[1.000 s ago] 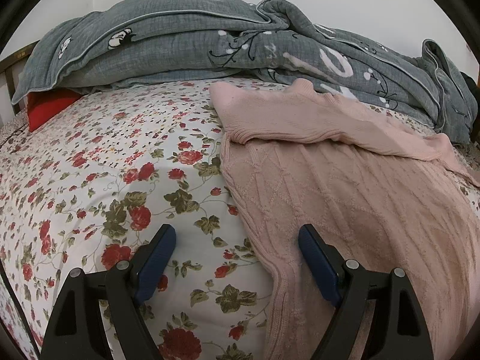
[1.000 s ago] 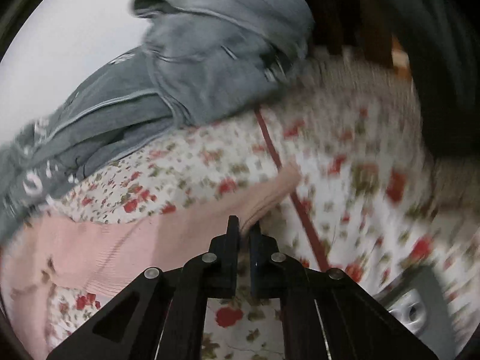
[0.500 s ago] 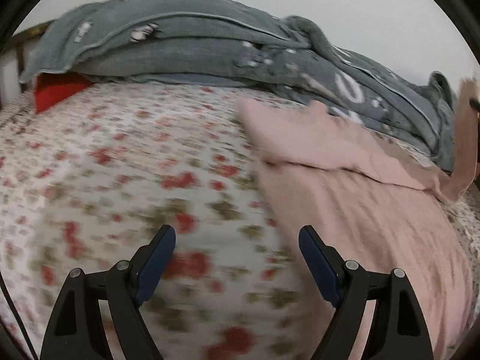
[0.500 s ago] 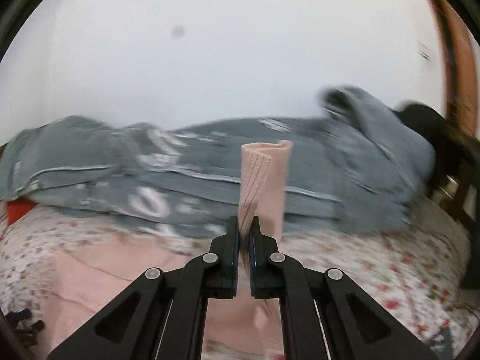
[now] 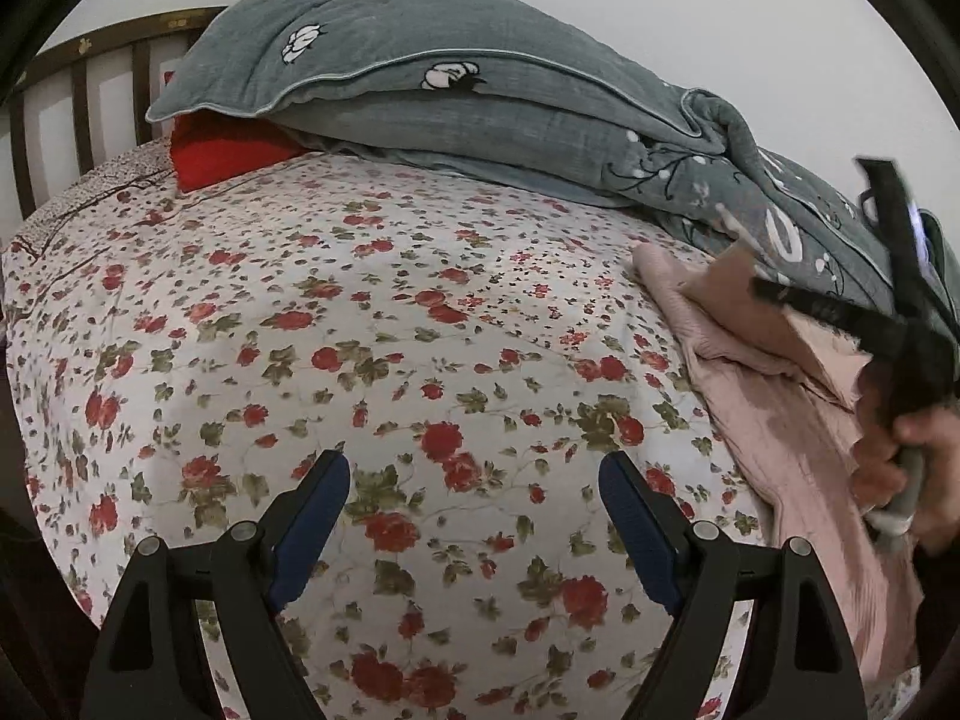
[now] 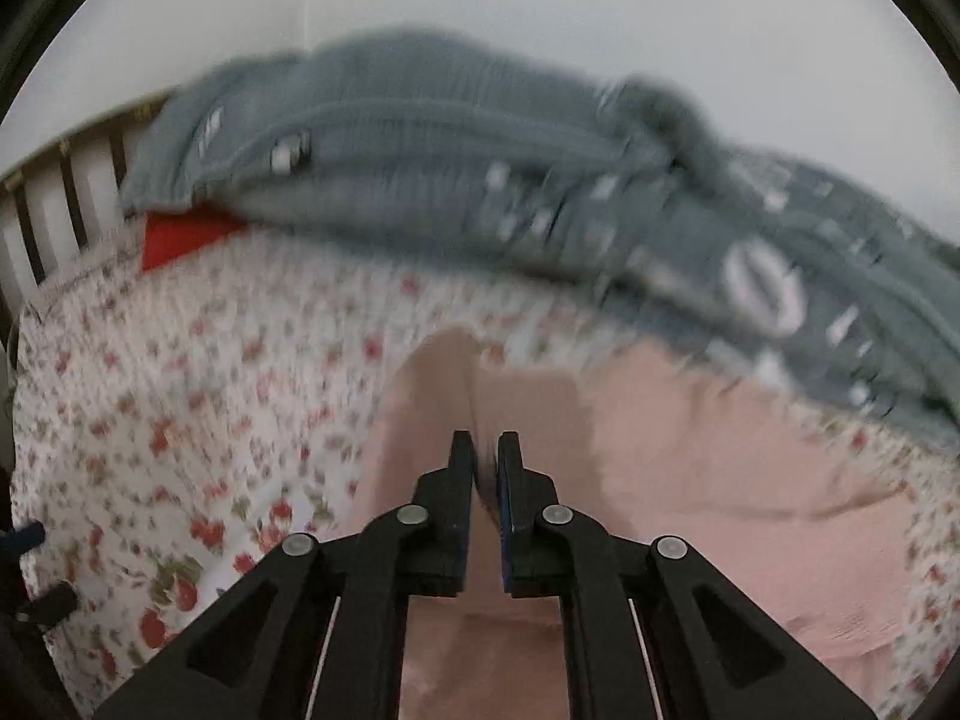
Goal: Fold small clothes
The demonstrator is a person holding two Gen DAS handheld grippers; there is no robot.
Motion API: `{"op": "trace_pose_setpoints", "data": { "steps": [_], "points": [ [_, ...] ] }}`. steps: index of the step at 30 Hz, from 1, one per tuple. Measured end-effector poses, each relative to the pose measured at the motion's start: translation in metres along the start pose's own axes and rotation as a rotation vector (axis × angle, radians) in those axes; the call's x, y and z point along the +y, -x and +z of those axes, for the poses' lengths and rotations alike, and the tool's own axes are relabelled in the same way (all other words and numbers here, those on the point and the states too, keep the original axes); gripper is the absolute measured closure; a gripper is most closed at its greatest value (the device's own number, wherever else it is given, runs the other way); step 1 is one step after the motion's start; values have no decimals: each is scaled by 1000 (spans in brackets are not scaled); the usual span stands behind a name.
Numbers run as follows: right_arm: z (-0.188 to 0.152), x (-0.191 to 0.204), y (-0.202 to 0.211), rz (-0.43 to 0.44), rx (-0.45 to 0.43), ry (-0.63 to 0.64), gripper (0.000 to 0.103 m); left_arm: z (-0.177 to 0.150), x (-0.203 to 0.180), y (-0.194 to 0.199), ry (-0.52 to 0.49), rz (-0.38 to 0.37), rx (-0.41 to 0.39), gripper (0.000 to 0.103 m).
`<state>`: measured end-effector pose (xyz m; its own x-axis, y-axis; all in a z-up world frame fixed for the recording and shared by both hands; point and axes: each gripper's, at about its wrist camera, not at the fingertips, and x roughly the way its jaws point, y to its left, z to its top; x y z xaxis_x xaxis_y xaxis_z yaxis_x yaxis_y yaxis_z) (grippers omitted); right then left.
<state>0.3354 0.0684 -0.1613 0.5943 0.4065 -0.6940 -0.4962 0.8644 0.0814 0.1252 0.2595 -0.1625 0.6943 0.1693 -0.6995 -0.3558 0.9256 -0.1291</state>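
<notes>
Left gripper point(image 5: 474, 498) gapes wide over bare floral sheet point(image 5: 360, 330), gripping nothing. Pink sweater point(image 6: 690, 480) lies on the bed's right part (blurred); right gripper point(image 6: 486, 450) above it, jaws opening, sleeve point(image 6: 474, 372) between them.

Bedroom — floral bed point(image 5: 372, 360), grey quilt point(image 5: 480, 102)

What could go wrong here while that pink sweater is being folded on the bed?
The right tool is opening with the sleeve still between its pads, so the sleeve may drop crooked across the pink sweater and spoil the fold. The left tool hangs open over the flowered sheet, touching nothing, so nothing pins the sweater; a tug could drag it toward the grey quilt.
</notes>
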Motion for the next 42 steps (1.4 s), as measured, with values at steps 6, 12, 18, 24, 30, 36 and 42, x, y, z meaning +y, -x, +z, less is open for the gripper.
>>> {"op": "trace_pose_setpoints", "data": {
  "steps": [6,12,18,24,30,36,42],
  "points": [
    [-16,-7,46,50,-26,29,46,3,-25,-9,-60,-37,11,18],
    [-57,-84,126,-7,-82,-36,46,22,-63,-29,-97,-158,24,18],
    [-118,-175,167,-179,-73,-107,46,57,-105,-64,-131,-246,31,23],
    [-169,-221,172,-196,-84,-173,46,81,-144,-105,-211,-248,23,44],
    [-183,-241,171,-130,-132,-278,49,87,-165,-132,-279,-185,47,79],
    [-181,-237,164,-88,-105,-268,51,90,-172,-119,-319,-181,-2,96],
    [-182,-239,163,-82,-105,-274,51,106,-186,-109,-327,-164,-53,97]
  ]
}}
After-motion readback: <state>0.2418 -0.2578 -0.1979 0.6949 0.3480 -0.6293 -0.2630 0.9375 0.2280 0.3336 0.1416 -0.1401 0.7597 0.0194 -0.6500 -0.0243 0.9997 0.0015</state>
